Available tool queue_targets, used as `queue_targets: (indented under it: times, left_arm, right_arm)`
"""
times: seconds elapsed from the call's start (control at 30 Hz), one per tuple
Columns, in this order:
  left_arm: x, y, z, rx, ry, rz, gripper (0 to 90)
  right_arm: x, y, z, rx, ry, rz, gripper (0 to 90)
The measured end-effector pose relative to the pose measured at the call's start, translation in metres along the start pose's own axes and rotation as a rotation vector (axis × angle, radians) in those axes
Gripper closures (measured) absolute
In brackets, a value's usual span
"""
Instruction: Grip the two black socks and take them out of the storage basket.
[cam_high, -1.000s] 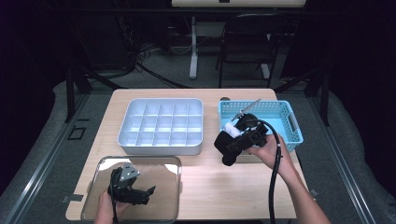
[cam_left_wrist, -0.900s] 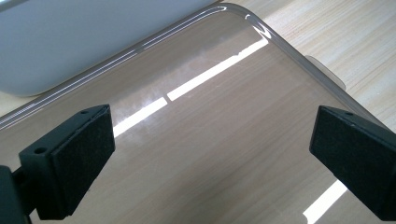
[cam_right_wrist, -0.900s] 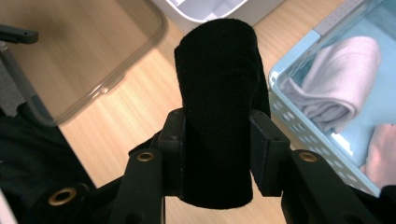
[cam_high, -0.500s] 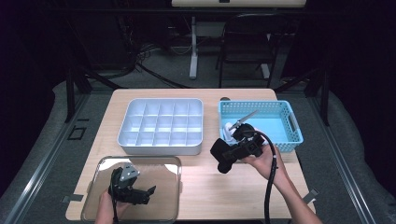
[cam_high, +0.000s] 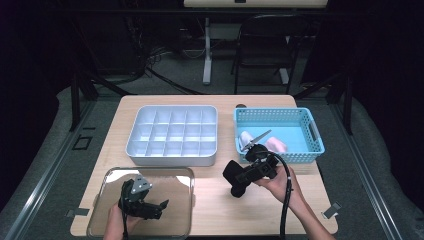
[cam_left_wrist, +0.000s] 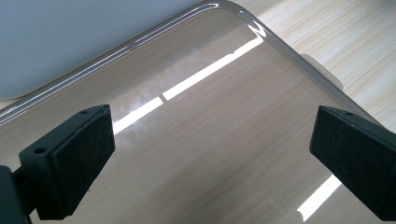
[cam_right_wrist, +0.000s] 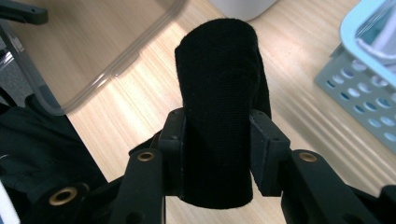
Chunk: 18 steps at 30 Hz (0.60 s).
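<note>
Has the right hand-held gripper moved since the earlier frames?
Yes. The right hand-held gripper, shut on a black rolled cloth, has shifted from the blue basket toward the table's near edge.

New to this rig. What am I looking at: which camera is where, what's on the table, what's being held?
There is no robot: a person holds a handheld two-jaw gripper in each hand. One camera looks down from above; one rides on each gripper, looking along its jaws. On the wooden table sit a white divided tray, a blue basket and a clear tray. The right gripper is clamped on a rolled black cloth. The left gripper stands open over the clear tray.
</note>
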<state>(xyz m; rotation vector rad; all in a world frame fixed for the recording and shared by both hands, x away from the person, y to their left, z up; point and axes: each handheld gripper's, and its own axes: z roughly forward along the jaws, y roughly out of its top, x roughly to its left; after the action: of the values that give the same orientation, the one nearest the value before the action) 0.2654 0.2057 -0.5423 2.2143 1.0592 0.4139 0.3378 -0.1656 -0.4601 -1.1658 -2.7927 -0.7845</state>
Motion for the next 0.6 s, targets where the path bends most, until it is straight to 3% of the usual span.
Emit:
queue_targets:
  times: [0.47,0.6]
  left_arm:
    - [-0.005,0.003,0.004,0.000,-0.014,0.021,0.1]
    - [-0.006,0.004,0.005,0.012,-0.028,0.027,0.2]
  right_arm:
    - [-0.002,-0.010,0.042,0.088,-0.009,0.028,61.3]
    - [-0.002,-0.012,0.053,0.114,-0.035,0.041,59.8]
